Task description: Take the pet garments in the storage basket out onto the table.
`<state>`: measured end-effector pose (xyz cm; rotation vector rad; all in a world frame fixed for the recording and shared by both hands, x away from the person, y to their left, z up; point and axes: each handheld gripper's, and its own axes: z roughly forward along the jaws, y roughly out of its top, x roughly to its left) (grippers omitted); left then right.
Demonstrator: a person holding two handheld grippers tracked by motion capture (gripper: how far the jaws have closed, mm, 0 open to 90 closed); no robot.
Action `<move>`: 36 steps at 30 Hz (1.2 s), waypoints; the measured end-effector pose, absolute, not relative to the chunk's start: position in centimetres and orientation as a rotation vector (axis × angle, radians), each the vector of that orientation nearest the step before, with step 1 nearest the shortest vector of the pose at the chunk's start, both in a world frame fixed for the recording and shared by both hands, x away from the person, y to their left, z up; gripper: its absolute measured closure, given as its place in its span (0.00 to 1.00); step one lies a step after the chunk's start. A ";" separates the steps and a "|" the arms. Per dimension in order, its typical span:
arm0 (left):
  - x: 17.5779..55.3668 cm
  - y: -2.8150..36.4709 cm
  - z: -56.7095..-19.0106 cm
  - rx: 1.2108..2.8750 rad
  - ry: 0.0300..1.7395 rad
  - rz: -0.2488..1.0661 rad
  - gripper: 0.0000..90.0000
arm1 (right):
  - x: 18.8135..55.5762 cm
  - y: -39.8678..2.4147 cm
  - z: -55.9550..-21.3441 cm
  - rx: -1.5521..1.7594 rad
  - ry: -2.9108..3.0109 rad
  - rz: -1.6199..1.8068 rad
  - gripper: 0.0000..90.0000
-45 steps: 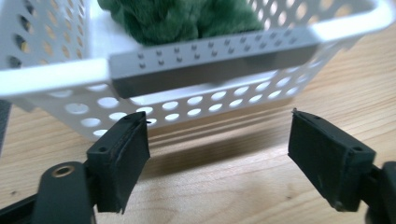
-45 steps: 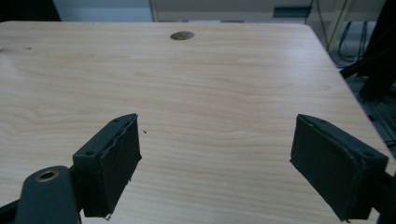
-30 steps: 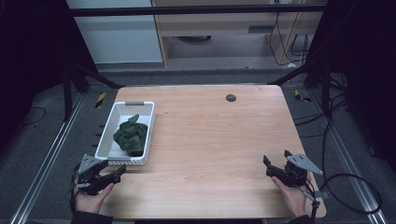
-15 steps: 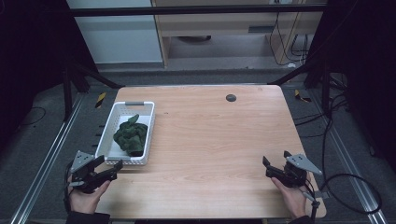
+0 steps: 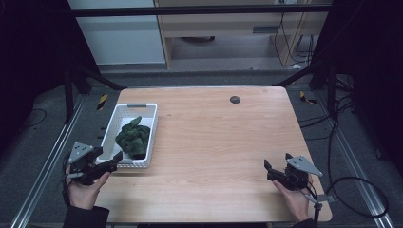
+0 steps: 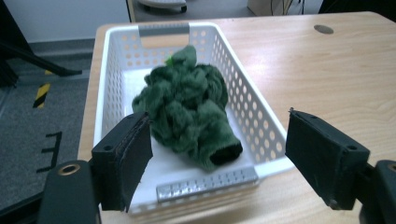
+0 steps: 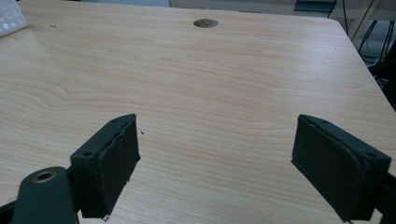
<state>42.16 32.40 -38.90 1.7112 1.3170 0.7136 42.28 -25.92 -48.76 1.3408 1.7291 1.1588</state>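
Green plush (image 6: 189, 109) lies in white basket (image 6: 243, 100), at about 9 o'clock on worktop (image 5: 223, 137), near its left edge. Nearest: left hand-held gripper (image 5: 107, 164) at 7 o'clock, jaws spread wide, holding nothing, tips just at basket's near end; left gripper view looks straight into basket over its grey handle strip. Right hand-held gripper (image 5: 272, 172) at 5 o'clock, jaws spread, empty, over bare wood, well apart from basket. Far: dark round cap (image 5: 235, 99) at 12 o'clock.
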 end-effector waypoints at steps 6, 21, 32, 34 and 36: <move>43.6 31.6 -37.5 1.715 1.289 0.730 0.24 | 42.1 -26.1 -48.6 1.346 1.716 1.168 0.16; 46.9 30.9 -35.6 1.753 1.288 0.743 0.23 | 42.2 -26.1 -48.6 1.345 1.722 1.172 0.16; 49.1 31.4 -35.6 1.802 1.321 0.730 0.23 | 42.3 -26.0 -48.7 1.347 1.737 1.170 0.16; 49.3 31.4 -35.7 1.806 1.326 0.727 0.23 | 42.4 -26.0 -48.7 1.347 1.740 1.170 0.16; 49.7 31.5 -35.9 1.816 1.337 0.718 0.23 | 42.4 -26.0 -48.7 1.347 1.740 1.170 0.16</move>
